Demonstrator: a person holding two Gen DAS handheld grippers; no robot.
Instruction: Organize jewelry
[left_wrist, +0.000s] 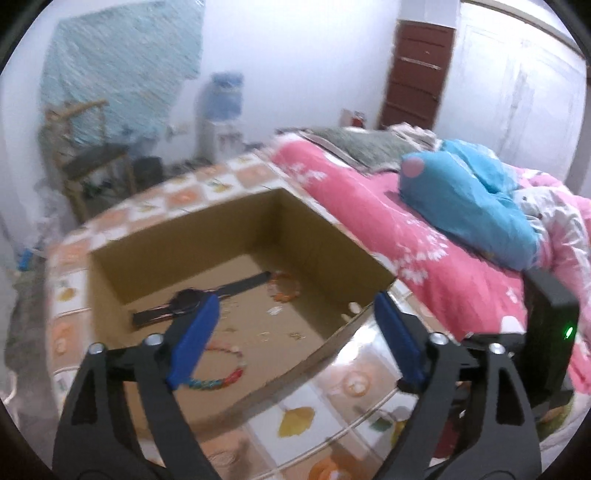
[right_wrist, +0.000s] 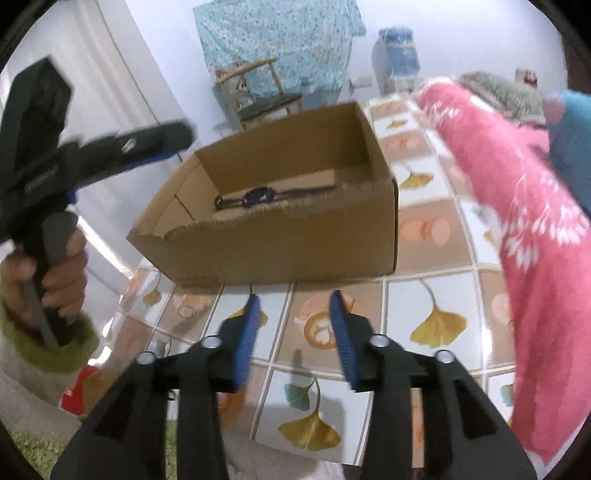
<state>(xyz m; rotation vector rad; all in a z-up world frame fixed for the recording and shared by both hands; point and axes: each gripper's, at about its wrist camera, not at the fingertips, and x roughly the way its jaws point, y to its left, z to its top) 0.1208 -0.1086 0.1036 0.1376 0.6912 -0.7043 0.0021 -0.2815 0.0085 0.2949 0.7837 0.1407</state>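
Brown cardboard box (left_wrist: 236, 236), black watch (left_wrist: 192, 301), pink floral blanket (left_wrist: 424, 236), ginkgo-leaf-patterned tablecloth (right_wrist: 436, 325)

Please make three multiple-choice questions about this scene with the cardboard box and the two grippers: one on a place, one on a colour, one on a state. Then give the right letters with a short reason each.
1. Where does the watch lie?
A. on the pink blanket
B. inside the box
C. on the tablecloth beside the box

2. What colour are the pads of the right gripper?
A. blue
B. red
C. white

3. How does the left gripper stand?
A. shut on the watch
B. shut on a bracelet
C. open, holding nothing

Answers:
1 B: both views show the watch on the box floor.
2 A: the right wrist view shows blue pads on black fingers.
3 C: the jaws stand wide apart over the box corner, with nothing between them.
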